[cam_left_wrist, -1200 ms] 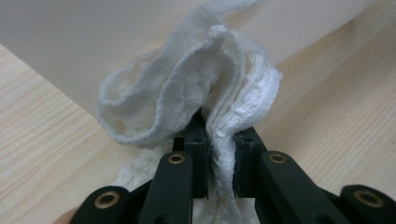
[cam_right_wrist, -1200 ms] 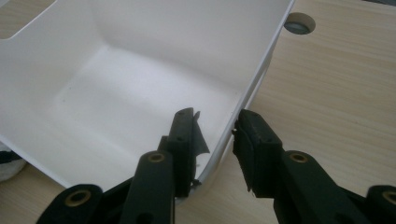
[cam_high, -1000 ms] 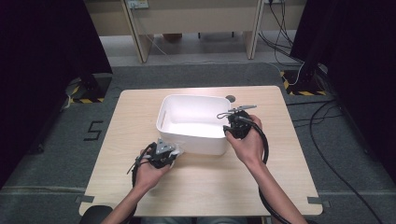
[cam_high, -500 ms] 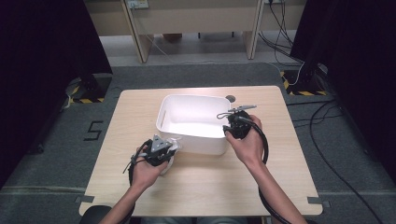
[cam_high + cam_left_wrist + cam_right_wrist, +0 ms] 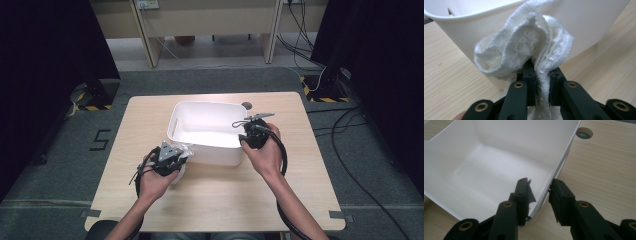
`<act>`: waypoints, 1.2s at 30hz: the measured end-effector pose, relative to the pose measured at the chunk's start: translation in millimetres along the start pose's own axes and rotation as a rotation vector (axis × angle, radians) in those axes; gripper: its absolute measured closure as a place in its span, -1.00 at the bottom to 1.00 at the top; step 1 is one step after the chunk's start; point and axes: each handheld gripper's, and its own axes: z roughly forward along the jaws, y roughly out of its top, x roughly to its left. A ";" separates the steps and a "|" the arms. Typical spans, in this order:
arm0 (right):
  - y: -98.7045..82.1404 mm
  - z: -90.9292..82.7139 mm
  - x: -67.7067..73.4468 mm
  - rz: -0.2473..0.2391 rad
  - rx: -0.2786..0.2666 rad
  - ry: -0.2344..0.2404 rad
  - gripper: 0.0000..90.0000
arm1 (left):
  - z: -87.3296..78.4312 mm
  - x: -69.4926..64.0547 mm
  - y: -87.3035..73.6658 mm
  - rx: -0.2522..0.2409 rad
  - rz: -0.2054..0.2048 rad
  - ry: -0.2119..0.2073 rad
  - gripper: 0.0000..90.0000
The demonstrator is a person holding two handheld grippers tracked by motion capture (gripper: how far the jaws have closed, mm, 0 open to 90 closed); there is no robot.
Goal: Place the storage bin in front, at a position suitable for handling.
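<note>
A white plastic bin (image 5: 200, 106) stands on the wooden table (image 5: 300, 175). My left gripper (image 5: 179, 154) is at the bin's near left corner, shut on a white knitted cloth (image 5: 180, 169). In the left gripper view the cloth (image 5: 529, 50) bunches up above the pinching jaws of that gripper (image 5: 541, 72), in front of the bin's outer wall (image 5: 594, 22). My right gripper (image 5: 244, 134) straddles the bin's right rim. One of the right gripper's (image 5: 539, 186) jaws is inside the bin (image 5: 499, 135) and one outside, clamped on the wall. The inside of the bin looks bare.
A round cable hole (image 5: 246, 105) lies in the table just behind the bin, also seen in the right gripper view as a grey-lined hole (image 5: 584, 131). Cables (image 5: 350, 135) trail on the grey floor to the right, and a desk frame stands beyond the table.
My left gripper has lifted the cloth slightly, close to the bin's near left corner. The right gripper and the bin have stayed put.
</note>
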 end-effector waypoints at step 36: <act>0.2 0.0 0.6 0.001 0.001 -0.001 0.52 | -3.9 -12.0 13.6 -0.029 0.039 0.010 0.77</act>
